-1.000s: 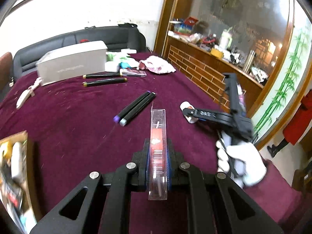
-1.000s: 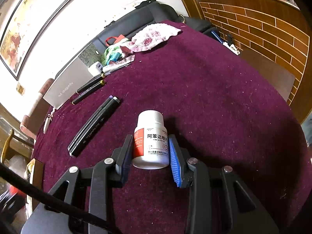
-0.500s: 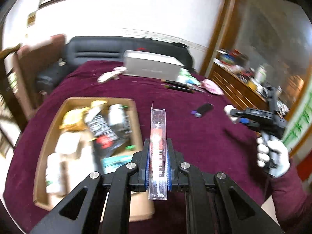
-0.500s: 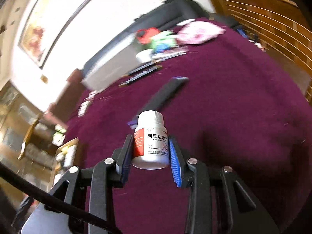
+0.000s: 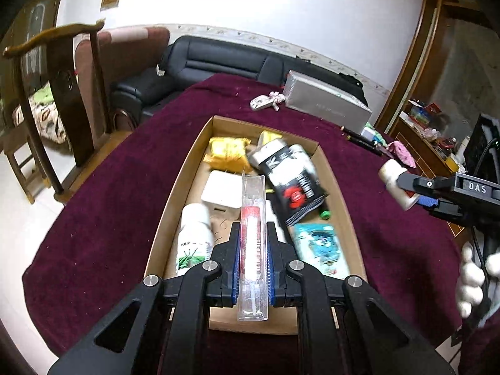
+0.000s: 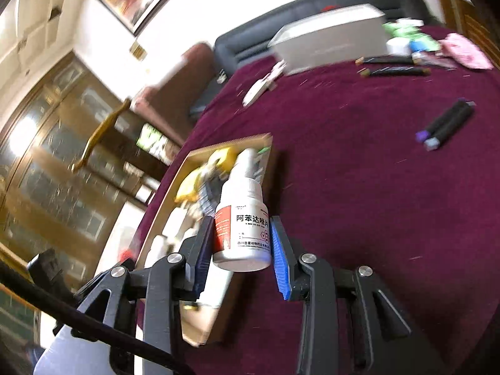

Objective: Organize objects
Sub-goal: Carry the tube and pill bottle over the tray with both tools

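A table (image 5: 118,187) draped in maroon cloth fills both views, and on it a shallow cardboard tray (image 5: 184,168) lies with its long axis running away from the left wrist camera toward the far edge, where a grey box (image 5: 325,100) sits. Only the left wrist view looks straight down into the tray, showing a black-and-white pouch (image 5: 290,181), a yellow packet (image 5: 226,151), a white square box (image 5: 223,192), a white bottle with a green label (image 5: 193,237) and a teal packet (image 5: 318,243); in the right wrist view the same tray (image 6: 268,156) is motion-blurred and seen from its right side. The right wrist view alone shows two dark markers (image 6: 447,123) lying side by side on the cloth well to the right of the tray, and two black pens (image 6: 390,65) near the far edge (blurred). The left gripper (image 5: 253,250) has its jaws pressed flat on a narrow clear plastic case (image 5: 252,243) with red inside, held above the tray's near end, its long axis pointing straight ahead along the fingers. The right gripper (image 6: 242,240) clamps a white pill bottle (image 6: 242,228) partway closed, cap pointing forward and up-left, above the tray's right edge; from the left wrist view that bottle (image 5: 394,182) points left, cap toward the tray, with a white-gloved hand (image 5: 475,278) behind.
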Action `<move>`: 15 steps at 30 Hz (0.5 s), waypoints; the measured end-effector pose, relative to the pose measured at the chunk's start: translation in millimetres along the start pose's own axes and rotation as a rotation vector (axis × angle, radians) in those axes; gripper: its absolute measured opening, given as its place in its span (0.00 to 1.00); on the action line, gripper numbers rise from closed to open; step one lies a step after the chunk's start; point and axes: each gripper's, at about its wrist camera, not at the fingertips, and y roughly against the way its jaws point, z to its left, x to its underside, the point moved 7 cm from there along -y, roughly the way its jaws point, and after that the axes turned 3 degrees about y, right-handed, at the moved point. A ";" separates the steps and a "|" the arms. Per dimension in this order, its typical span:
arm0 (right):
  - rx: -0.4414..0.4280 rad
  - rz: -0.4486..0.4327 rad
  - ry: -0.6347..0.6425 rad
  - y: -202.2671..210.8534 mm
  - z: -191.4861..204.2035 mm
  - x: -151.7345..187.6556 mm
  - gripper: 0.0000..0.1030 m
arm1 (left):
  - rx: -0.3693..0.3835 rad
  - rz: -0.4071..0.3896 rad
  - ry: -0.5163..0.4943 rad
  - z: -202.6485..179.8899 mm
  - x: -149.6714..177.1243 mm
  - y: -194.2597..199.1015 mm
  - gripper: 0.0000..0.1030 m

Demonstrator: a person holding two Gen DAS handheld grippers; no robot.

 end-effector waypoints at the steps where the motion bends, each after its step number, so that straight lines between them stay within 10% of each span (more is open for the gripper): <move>1: -0.005 0.015 0.008 -7.7 6.3 2.5 0.32 | 0.000 0.004 0.000 1.5 0.5 -2.8 0.10; 15: 0.100 0.141 0.141 -87.4 59.3 29.0 0.32 | -0.024 0.073 -0.028 14.8 1.0 -33.9 0.10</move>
